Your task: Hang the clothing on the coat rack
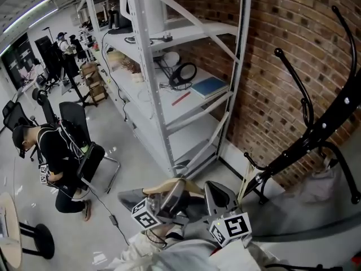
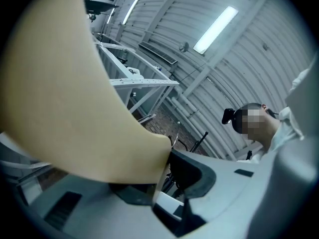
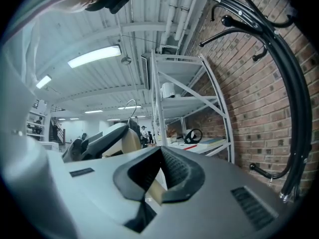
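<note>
Clothing [image 1: 169, 257], pale grey-white cloth: bunched low beneath both claws, not on the coat rack [image 3: 281, 68].
We record the left claw [image 2: 162, 176] partly spread and clamped on a smooth beige hanger [image 2: 65, 93], broad and curved; the right claw [image 3: 154, 185], nearly closed, pinches that hanger's cream edge. Coat rack: black bent tubing, ball-tipped arms, beside a rough brick wall [image 1: 271, 33].

Both clamped: left hand-held gripper [image 1: 176, 191] and right hand-held gripper [image 1: 218, 189].
</note>
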Available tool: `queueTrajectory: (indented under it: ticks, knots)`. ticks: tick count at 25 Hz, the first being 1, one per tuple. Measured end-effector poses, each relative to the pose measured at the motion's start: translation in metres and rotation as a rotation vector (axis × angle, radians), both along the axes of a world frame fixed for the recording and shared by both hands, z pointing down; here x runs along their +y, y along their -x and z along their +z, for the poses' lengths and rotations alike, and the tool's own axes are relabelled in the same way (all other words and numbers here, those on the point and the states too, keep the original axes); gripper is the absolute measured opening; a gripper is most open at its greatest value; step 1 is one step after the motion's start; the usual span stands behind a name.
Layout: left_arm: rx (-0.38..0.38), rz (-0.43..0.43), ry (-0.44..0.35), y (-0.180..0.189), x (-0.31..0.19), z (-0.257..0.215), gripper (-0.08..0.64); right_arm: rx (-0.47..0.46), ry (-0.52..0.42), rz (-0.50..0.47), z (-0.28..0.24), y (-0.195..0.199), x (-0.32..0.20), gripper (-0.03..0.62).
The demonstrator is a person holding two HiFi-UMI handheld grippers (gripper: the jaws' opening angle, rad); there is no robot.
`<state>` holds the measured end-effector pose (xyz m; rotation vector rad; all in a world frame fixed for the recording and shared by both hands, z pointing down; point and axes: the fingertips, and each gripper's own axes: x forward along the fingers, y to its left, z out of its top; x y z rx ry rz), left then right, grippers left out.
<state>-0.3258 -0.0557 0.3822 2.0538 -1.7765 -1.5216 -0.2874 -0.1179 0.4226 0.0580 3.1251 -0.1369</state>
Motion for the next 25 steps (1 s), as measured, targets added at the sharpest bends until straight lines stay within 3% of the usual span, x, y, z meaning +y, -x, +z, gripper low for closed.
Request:
queueTrajectory:
  ticks: [13,25]
  knots:
    - [-0.023,0.365,0.005,0.003,-0.047,-0.005,0.107,-0.005,-0.01,0.351,-0.007,-0.01,-0.029,0.023]
    - [-0.022,0.702,0.011,-0.052,-0.056,-0.003,0.107,0.009,0.005,0.717,-0.006,-0.086,-0.013,0.023]
